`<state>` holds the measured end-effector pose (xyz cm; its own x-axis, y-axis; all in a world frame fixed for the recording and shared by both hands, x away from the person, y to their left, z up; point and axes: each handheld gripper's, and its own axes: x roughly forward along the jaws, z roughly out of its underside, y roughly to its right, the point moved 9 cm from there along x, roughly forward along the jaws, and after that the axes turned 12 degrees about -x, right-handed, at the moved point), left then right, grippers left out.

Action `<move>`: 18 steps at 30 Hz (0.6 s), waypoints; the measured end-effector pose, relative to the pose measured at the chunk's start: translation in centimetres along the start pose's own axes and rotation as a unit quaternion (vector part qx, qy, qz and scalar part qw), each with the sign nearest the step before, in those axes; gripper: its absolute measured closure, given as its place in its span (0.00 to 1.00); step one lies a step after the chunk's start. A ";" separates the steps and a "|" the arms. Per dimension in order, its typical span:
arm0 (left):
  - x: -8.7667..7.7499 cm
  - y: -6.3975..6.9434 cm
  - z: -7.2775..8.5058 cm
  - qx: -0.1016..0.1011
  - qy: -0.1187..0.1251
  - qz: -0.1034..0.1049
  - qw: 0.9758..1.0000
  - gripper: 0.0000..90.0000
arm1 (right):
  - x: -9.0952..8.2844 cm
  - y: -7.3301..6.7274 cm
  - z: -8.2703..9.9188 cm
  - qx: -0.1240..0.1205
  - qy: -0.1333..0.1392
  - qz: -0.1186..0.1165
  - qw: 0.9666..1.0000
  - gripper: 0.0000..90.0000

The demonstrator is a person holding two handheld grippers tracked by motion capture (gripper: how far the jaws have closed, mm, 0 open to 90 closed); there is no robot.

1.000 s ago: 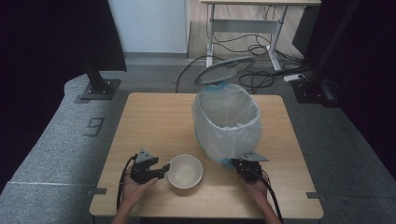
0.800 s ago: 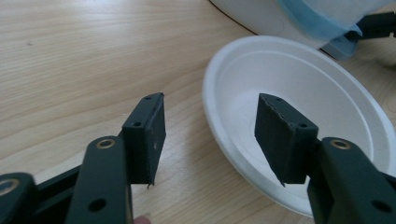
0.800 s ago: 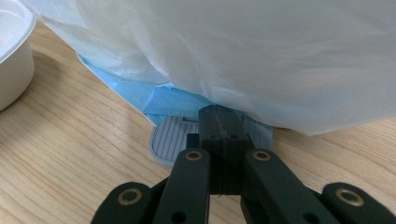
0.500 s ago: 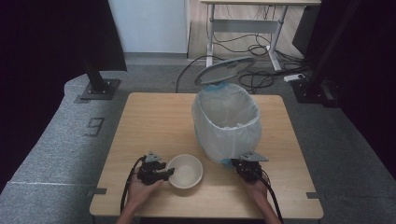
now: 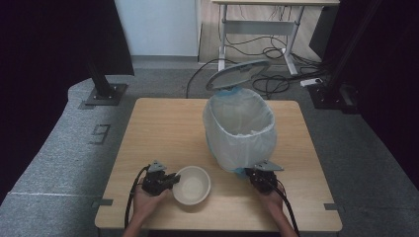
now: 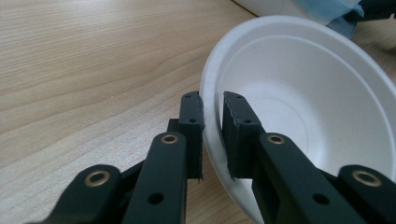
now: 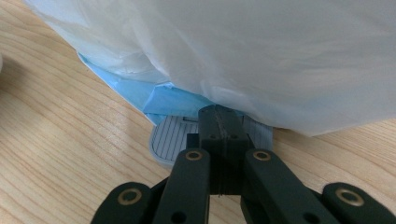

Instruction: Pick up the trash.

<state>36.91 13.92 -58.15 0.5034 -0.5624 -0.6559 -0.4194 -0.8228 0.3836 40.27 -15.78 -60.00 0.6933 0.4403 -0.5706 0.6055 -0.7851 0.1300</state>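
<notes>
Left hand-held gripper (image 5: 170, 180) just closing, jaws now pinching rim of white bowl (image 5: 191, 185) at worktop (image 5: 163, 128) front edge. Right hand-held gripper (image 7: 219, 114) clamped empty, pressing grey pedal (image 7: 170, 137) under bagged bin (image 5: 240, 129).

- Left tongs (image 6: 212, 135): 2 matte black jaws with ribbed pads, brass-ringed pivots and small screw holes.
- Right tongs (image 7: 219, 135): same black build.
- Each carries a grey 3-cornered plate and a black cable.

free: table (image 5: 158, 128) left half | blocked: bin (image 5: 240, 131) right-centre
</notes>
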 end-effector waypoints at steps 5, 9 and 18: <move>-0.7 0.0 -0.6 -0.005 0.026 0.008 1.000 0.91 | 0.0 0.0 0.0 -0.001 0.000 0.001 1.000 1.00; -1.5 0.0 -1.1 -0.012 0.052 0.018 0.998 0.92 | 0.0 0.0 0.0 -0.006 0.000 0.004 1.000 1.00; -3.5 -0.7 -2.1 -0.035 0.097 0.038 0.994 0.95 | 0.0 0.0 0.0 -0.005 -0.001 0.003 1.000 0.99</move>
<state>37.05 16.25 -54.75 0.6112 -0.6223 -0.4891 -0.4117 -0.7777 0.4750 40.26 -15.76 -60.00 0.6967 0.4347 -0.5706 0.6053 -0.7832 0.1424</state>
